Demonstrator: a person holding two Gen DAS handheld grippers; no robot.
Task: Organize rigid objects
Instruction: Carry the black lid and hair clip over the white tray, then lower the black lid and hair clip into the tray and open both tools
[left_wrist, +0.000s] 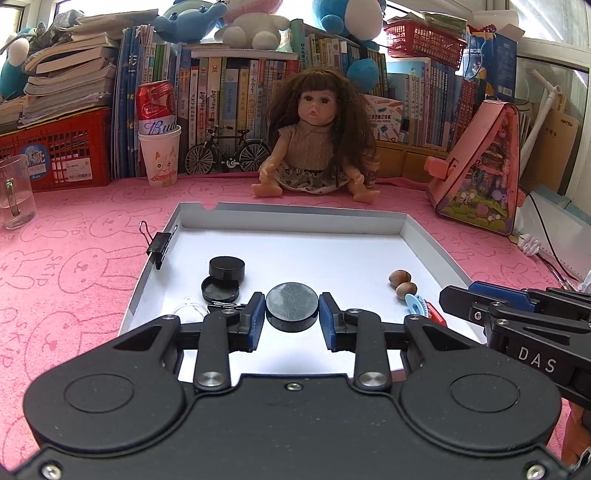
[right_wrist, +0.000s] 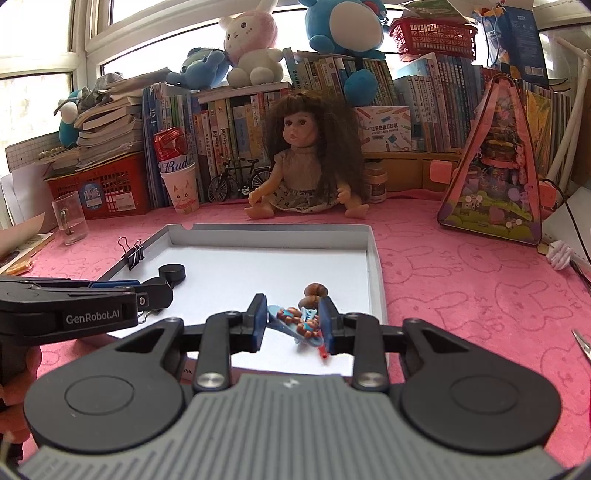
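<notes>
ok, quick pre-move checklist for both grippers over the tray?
1. Left gripper straddles the black disc: ok.
2. Left pads touching the disc: cannot tell, small gaps show.
3. Right gripper around the blue hair clip: ok.
4. Right grip firm: cannot tell; the clip sits tilted.
5. Nuts out of the left gripper's way: ok.
6. White tray flat on the pink cloth: ok.

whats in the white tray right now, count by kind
black round pieces: 3
brown nuts: 2
binder clip on the tray wall: 1
blue hair clip with bears: 1
clear ring: 1
small metal clip: 1
total: 9
</notes>
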